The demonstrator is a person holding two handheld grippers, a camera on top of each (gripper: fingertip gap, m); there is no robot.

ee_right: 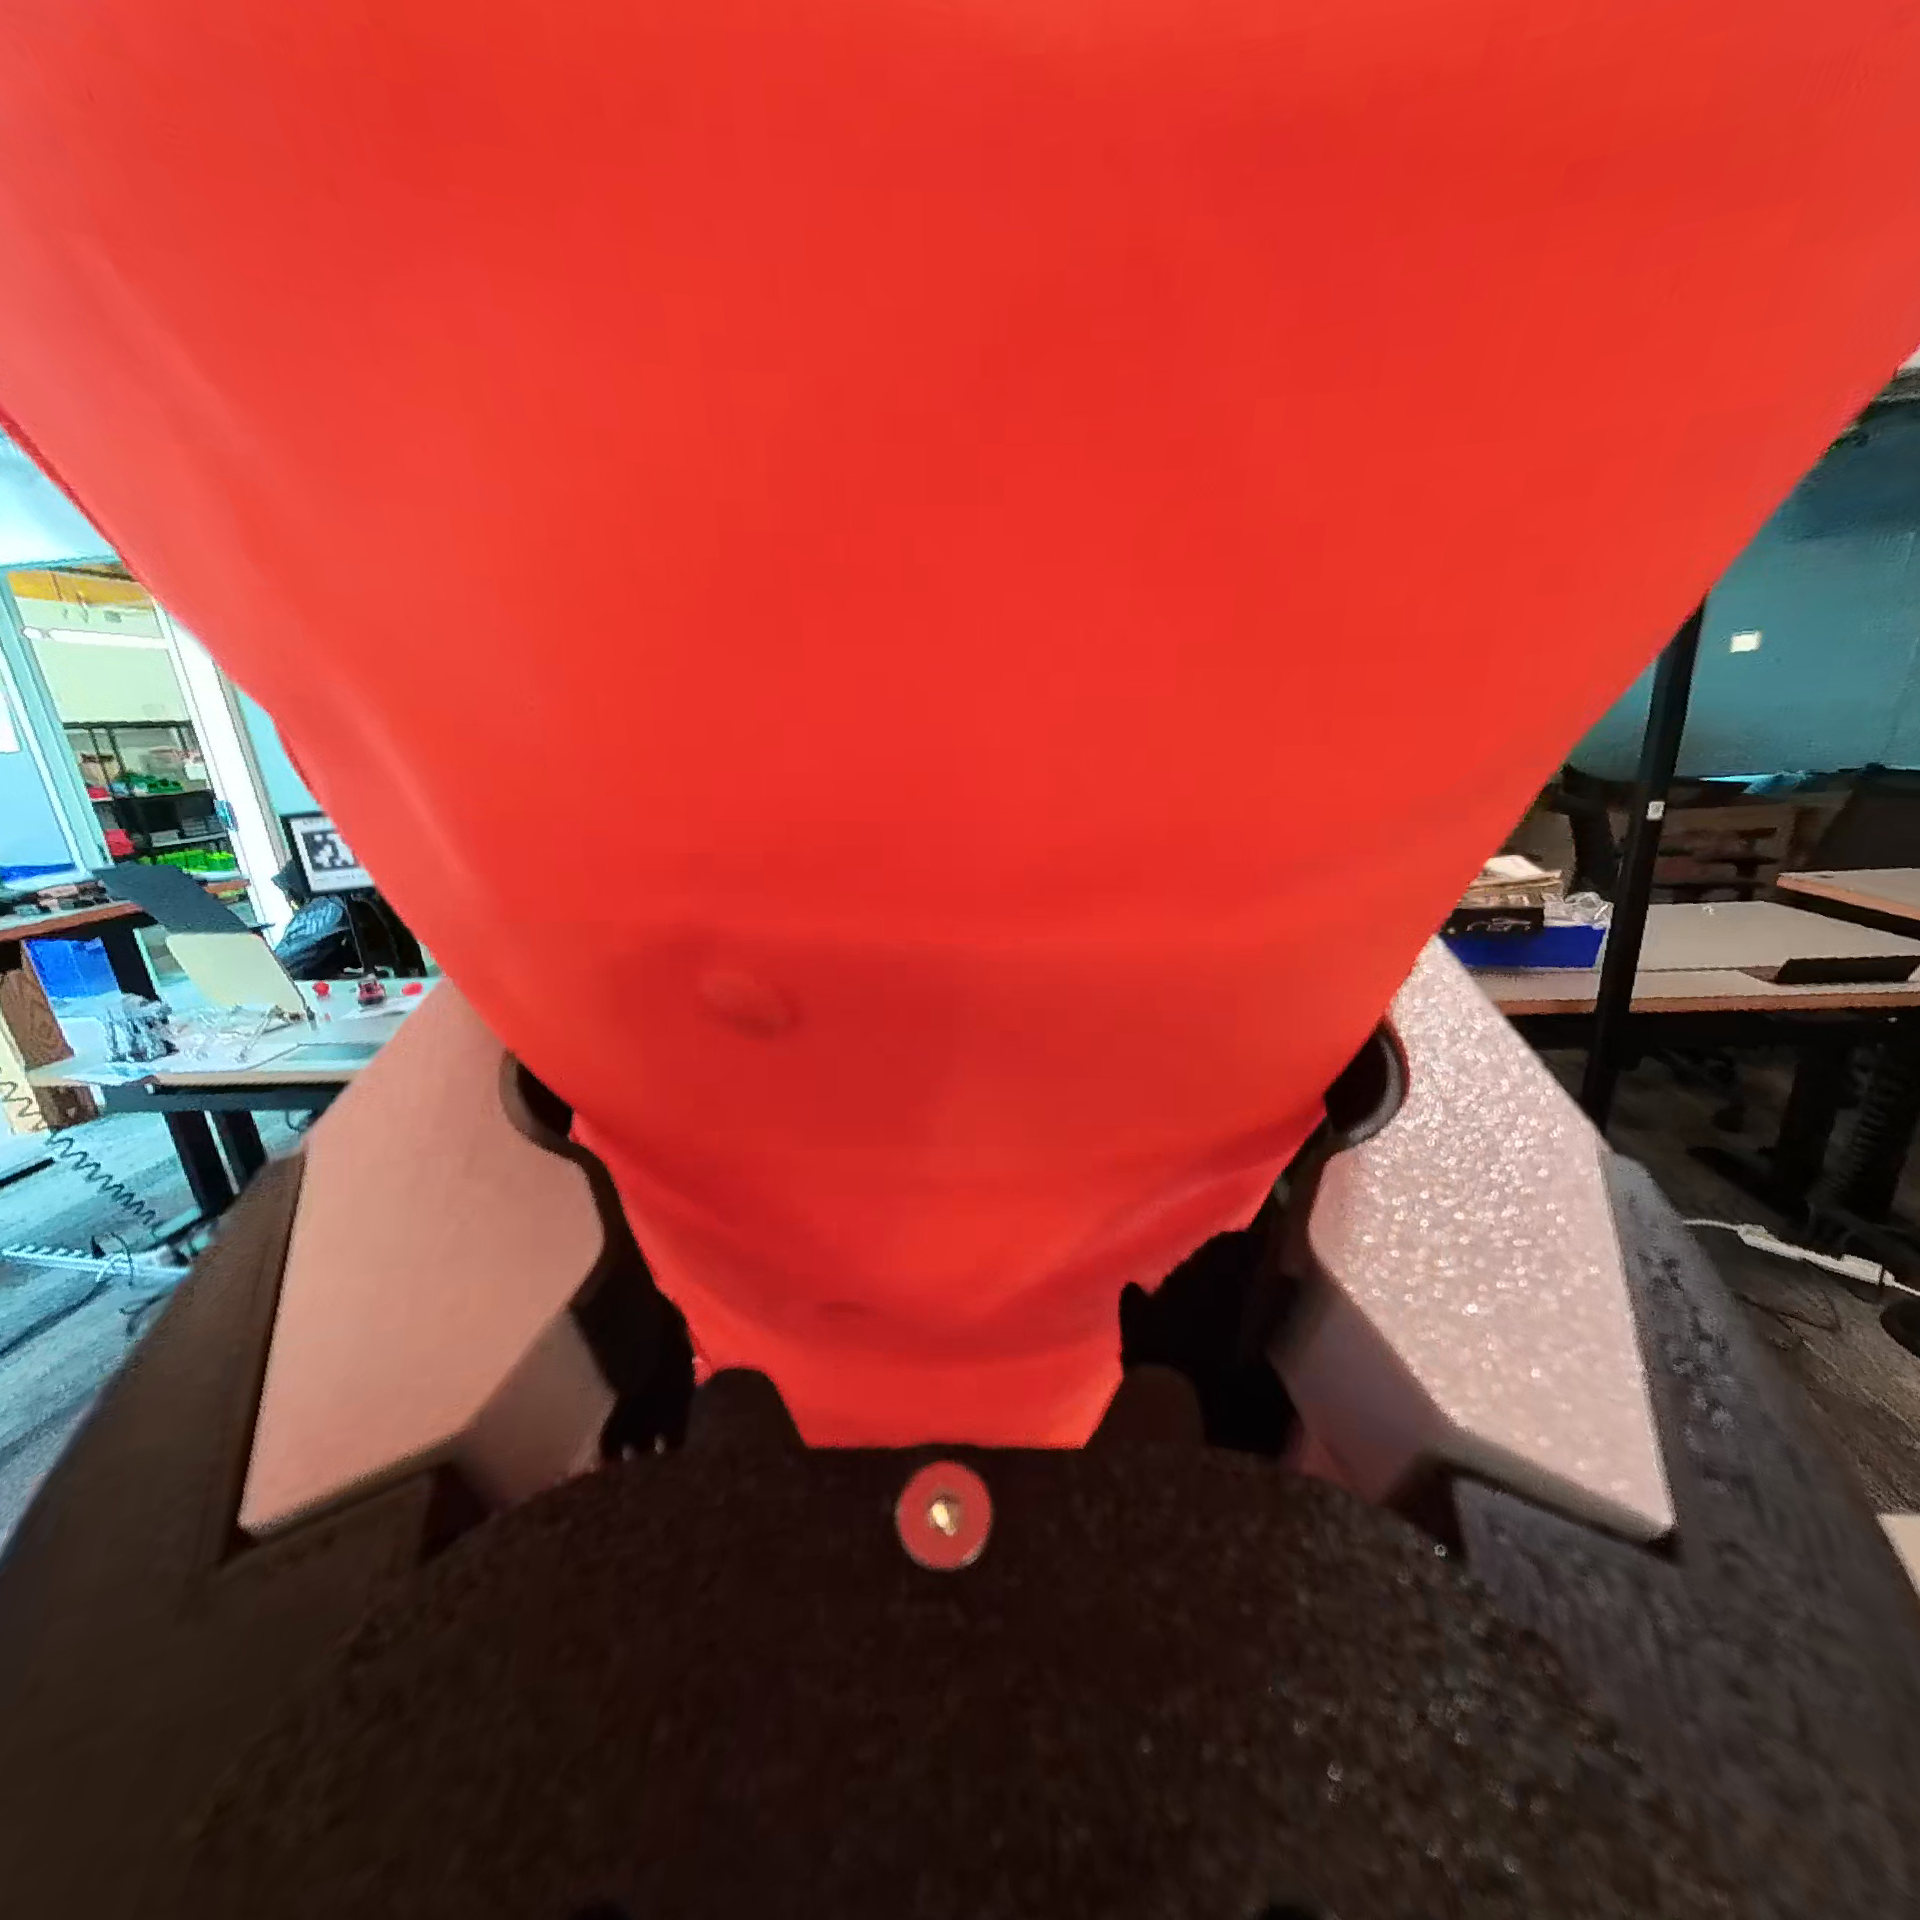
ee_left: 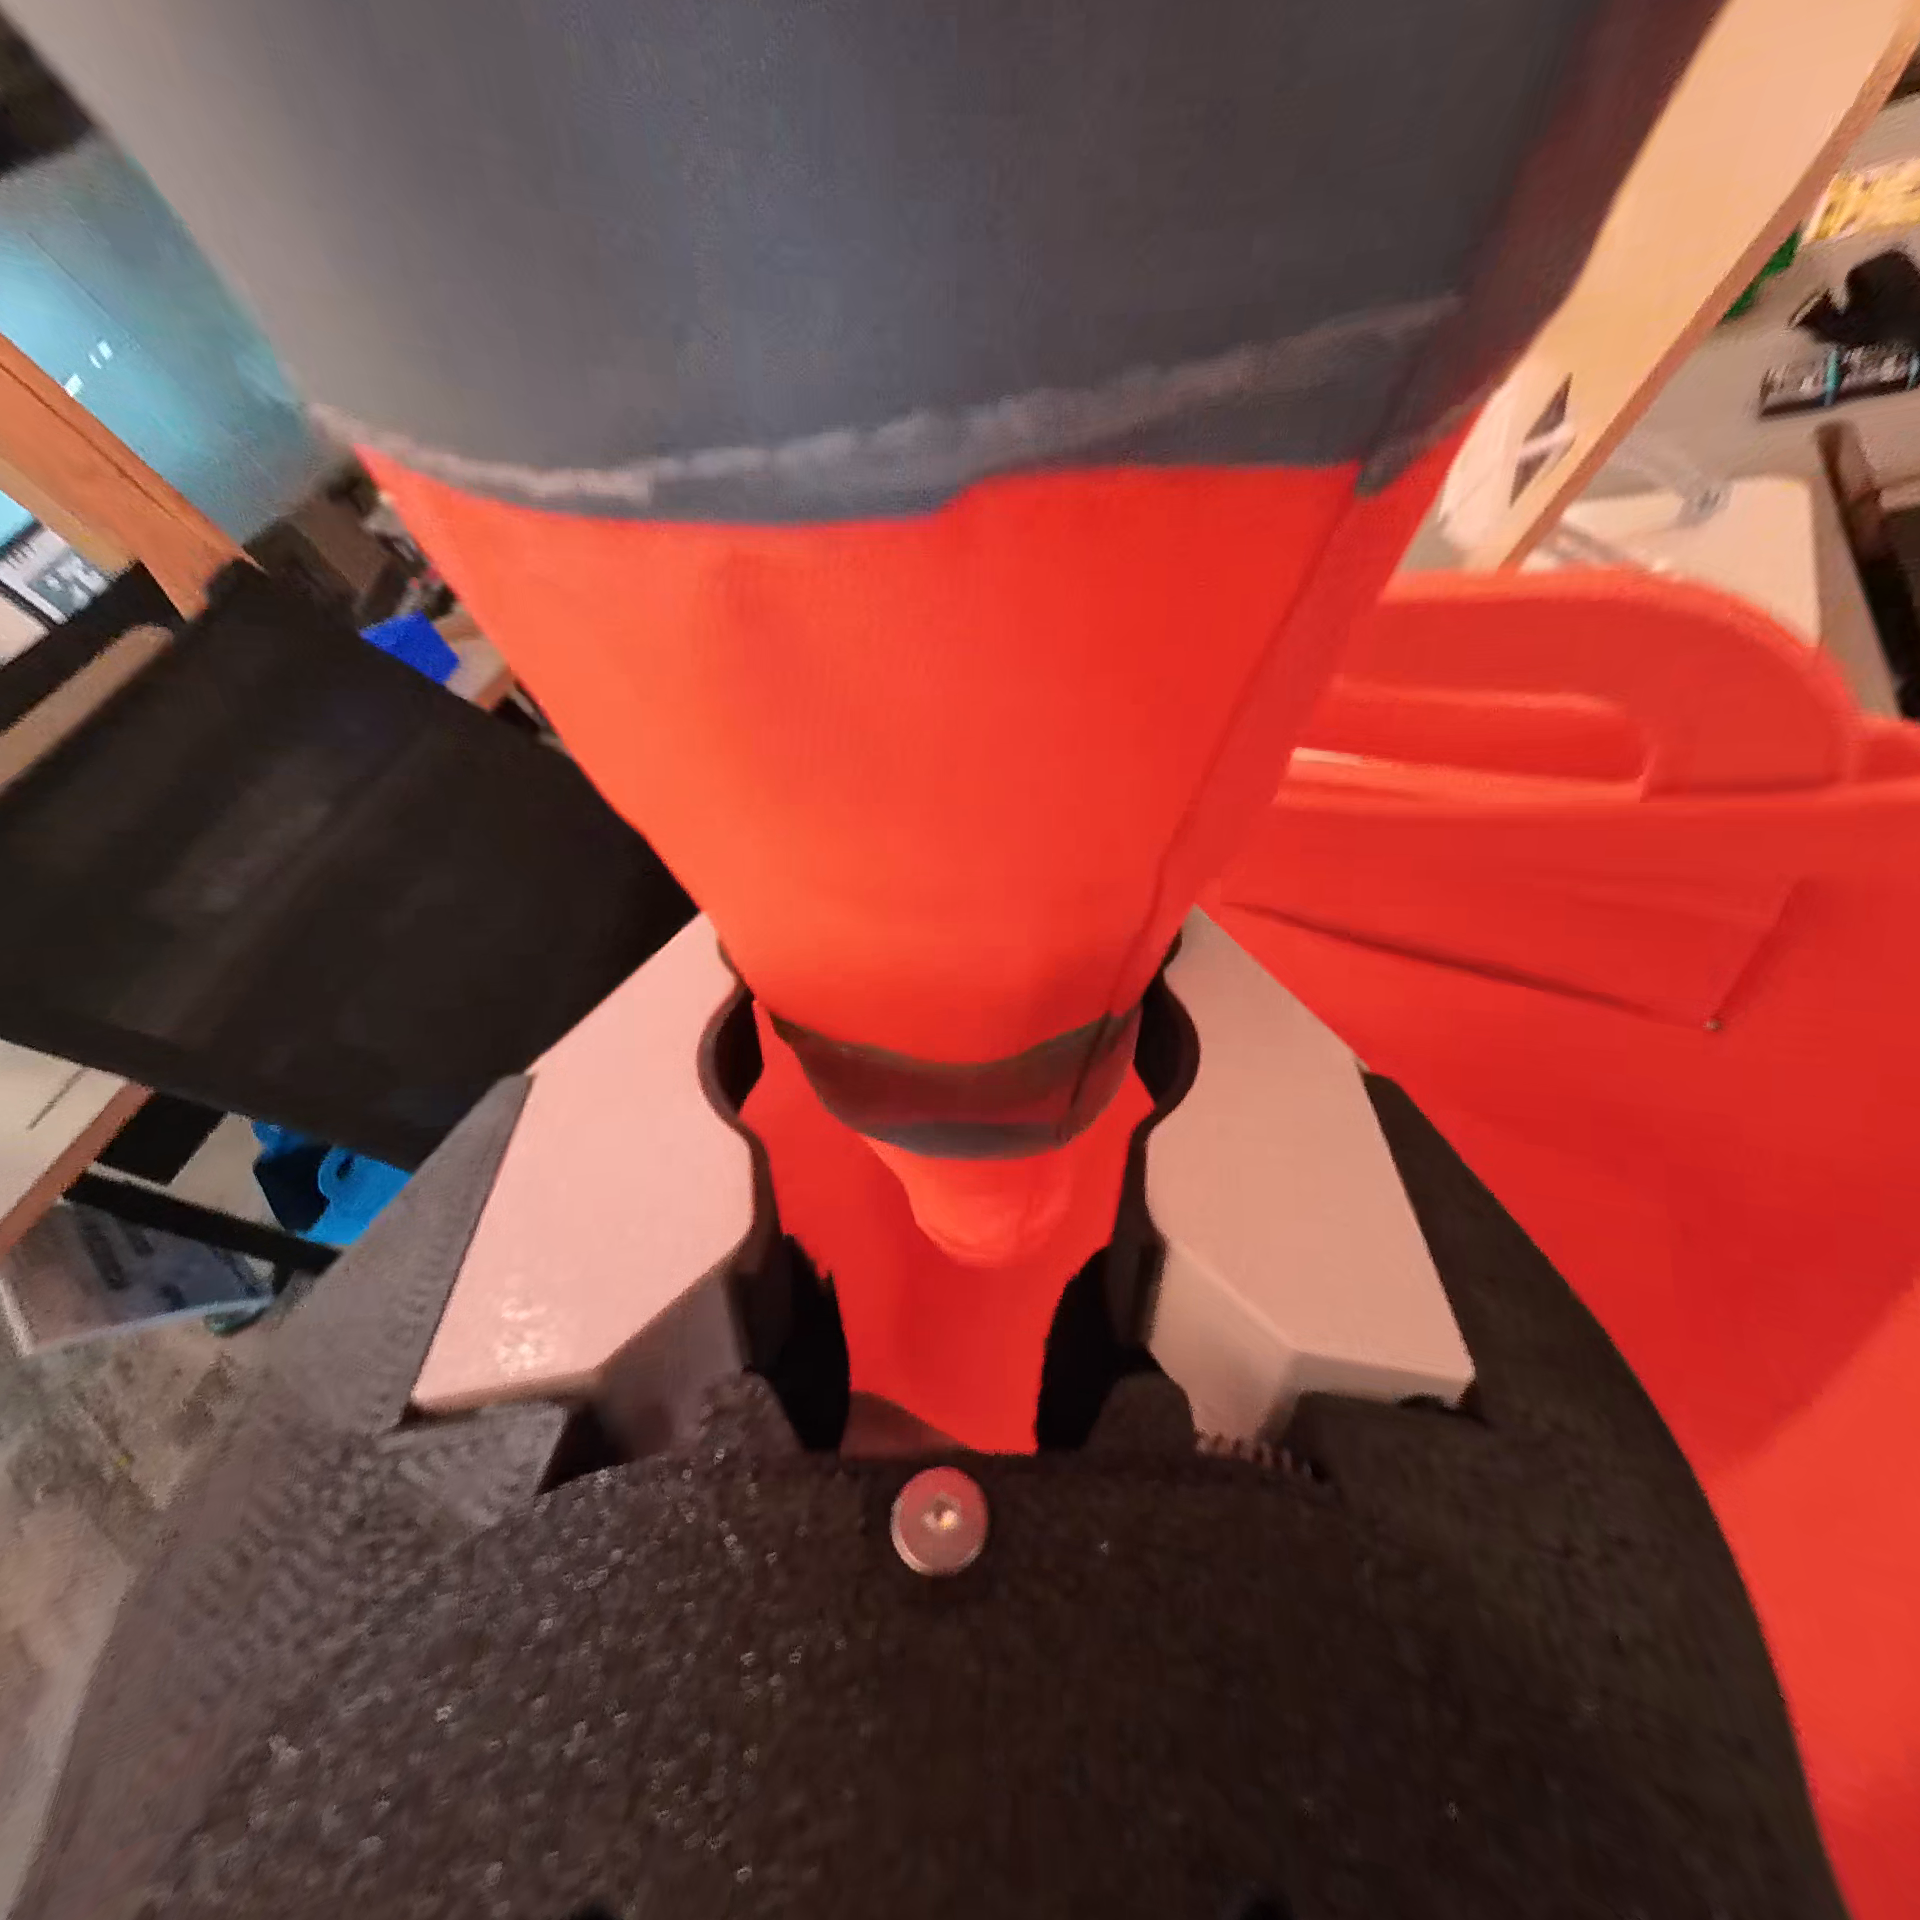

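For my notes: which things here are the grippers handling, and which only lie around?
Handled:
- red and grey garment, held by left gripper and right gripper

Lying around:
- black board
- blue box
- desks
- black pole

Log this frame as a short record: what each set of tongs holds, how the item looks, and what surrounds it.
left tongs: left tongs shut on red and grey garment, gripping a grey-trimmed end
right tongs: right tongs shut on the same red fabric, which fills most of the right wrist view
garment state: lifted, hanging between the fingers; grey panel above the red part
surroundings left: black panel, more red fabric at right
surroundings right: desks, black pole, shelves
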